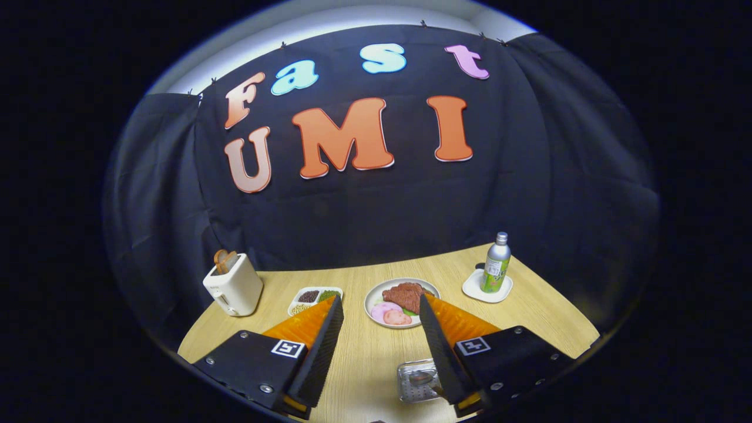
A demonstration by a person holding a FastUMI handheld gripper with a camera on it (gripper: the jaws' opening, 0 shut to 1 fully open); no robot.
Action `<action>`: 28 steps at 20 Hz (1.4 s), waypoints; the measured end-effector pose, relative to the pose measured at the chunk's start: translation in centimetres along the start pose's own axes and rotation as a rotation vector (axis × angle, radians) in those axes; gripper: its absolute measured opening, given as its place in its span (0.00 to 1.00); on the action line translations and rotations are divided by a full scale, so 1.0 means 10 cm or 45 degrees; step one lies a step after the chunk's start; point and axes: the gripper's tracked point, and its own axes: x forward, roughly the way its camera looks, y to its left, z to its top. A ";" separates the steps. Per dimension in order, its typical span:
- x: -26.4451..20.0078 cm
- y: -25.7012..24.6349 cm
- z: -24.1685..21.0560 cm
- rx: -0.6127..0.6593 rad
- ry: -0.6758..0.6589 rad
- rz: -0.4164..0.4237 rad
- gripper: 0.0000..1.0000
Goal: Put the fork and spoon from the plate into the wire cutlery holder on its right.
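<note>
The gripper (380,298) hangs above the table (364,358) with its two fingers wide apart and nothing between them. In the lower middle of the frame, against the inner side of the right finger, sits the wire cutlery holder (411,385), a shiny mesh box seen from above. What looks like the bowl of a spoon (420,376) lies inside it (the finger hides part of it, so this is a reading, not a certainty). The fork cannot be made out anywhere.

The plate (376,294) lies at the centre of the frame, just beyond the fingertips. It carries brown meat, pink slices and a bit of green, and no cutlery shows on it.

Such cutlery is probably light, stiff and slippery, and lies flat, so a grip across the narrow handle near its middle would likely suit best. The holder seems light enough to shift if knocked.

At centre left a divided tray (301,298) holds beans and grains. A toaster (235,288) with toast stands further left, and a bottle (496,264) on a saucer (473,288) stands at centre right
</note>
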 end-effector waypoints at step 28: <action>-0.12 2.40 -1.76 -0.334 0.632 0.500 0.95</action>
